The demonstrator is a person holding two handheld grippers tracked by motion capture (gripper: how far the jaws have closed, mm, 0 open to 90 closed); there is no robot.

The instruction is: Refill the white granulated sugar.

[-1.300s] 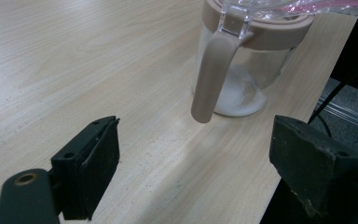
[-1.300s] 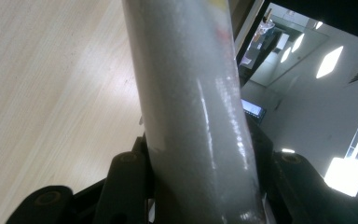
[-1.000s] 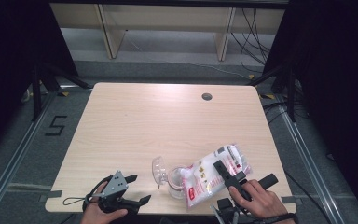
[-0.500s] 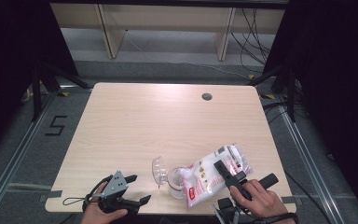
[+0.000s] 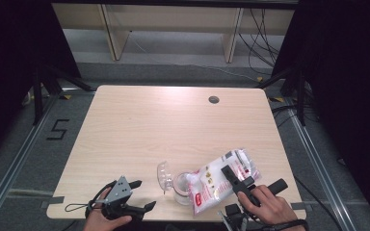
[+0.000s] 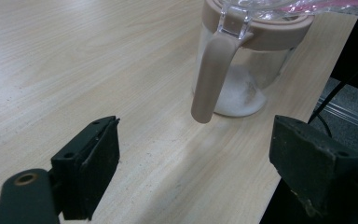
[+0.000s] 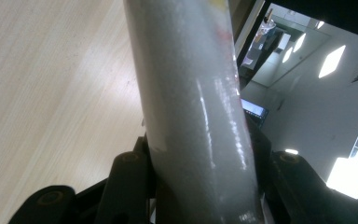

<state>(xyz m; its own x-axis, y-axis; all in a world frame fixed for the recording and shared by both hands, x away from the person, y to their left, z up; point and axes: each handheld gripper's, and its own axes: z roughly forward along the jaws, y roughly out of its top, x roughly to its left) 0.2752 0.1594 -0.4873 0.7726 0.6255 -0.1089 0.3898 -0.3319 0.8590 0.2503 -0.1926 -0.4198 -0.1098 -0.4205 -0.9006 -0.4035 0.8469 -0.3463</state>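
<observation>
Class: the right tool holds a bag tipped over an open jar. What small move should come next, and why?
Probably tilt the white plastic bag slightly steeper: the right tool clamps it, its mouth rests over the clear glass jar, which holds only a little white powder.

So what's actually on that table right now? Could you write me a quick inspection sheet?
Surface: pale wood table, round cable hole near the far edge.
Job's things: clear jar, beige rim, lid flipped open, white grains inside; plastic bag tilted over its mouth.
Clutter: nothing seen.
Grippers: left claw open, short of the jar; right claw shut on the bag.
Cables: thin lead trailing from the left claw.
Surroundings: shelving, floor marking.
</observation>
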